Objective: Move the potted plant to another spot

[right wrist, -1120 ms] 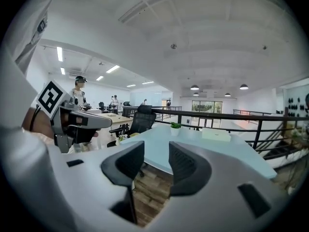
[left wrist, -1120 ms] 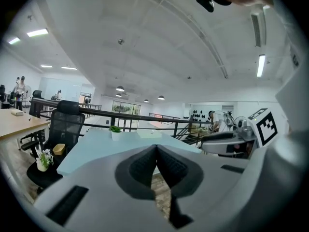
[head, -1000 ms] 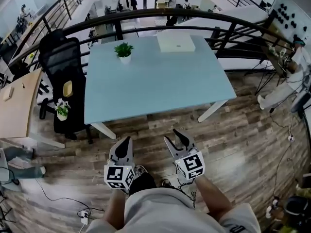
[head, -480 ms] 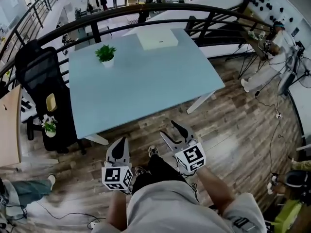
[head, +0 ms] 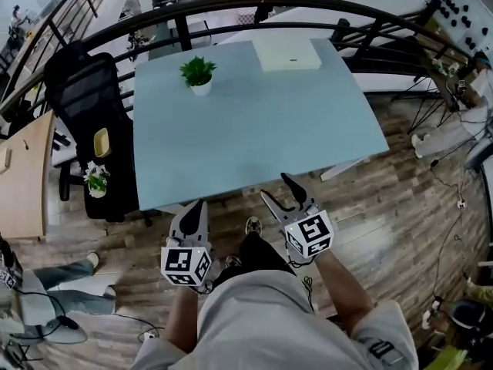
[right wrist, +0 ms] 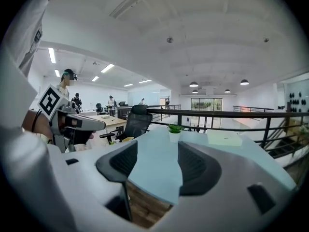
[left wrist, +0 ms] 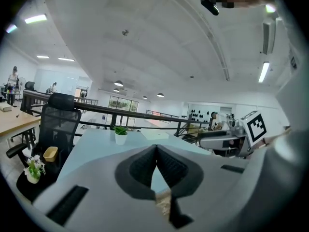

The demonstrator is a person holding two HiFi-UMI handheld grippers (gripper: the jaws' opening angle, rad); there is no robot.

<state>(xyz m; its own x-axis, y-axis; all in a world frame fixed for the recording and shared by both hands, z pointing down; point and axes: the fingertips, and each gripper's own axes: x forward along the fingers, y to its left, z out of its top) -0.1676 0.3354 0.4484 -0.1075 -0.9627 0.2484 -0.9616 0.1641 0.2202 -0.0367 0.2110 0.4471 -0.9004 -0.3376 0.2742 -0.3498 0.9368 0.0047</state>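
Note:
The potted plant [head: 198, 74], green leaves in a small white pot, stands at the far left of the pale blue table [head: 254, 145]; it also shows small and far off in the left gripper view as the plant [left wrist: 120, 134] and in the right gripper view as the plant [right wrist: 174, 132]. My left gripper [head: 196, 209] hovers at the table's near edge, its jaws shut and empty [left wrist: 156, 146]. My right gripper [head: 276, 188] is beside it at the same edge, its jaws opening with nothing between them [right wrist: 157, 148]. Both are a full table length from the plant.
A flat white box [head: 286, 54] lies at the table's far right. A black office chair [head: 88, 91] stands left of the table with a small flower pot [head: 96, 179] on its seat. A dark railing [head: 231, 10] curves behind. A wooden desk [head: 23, 168] stands far left.
Both grippers have moved forward to the table's near edge. The right gripper's jaws stand wider apart than before. The left jaws stay closed.

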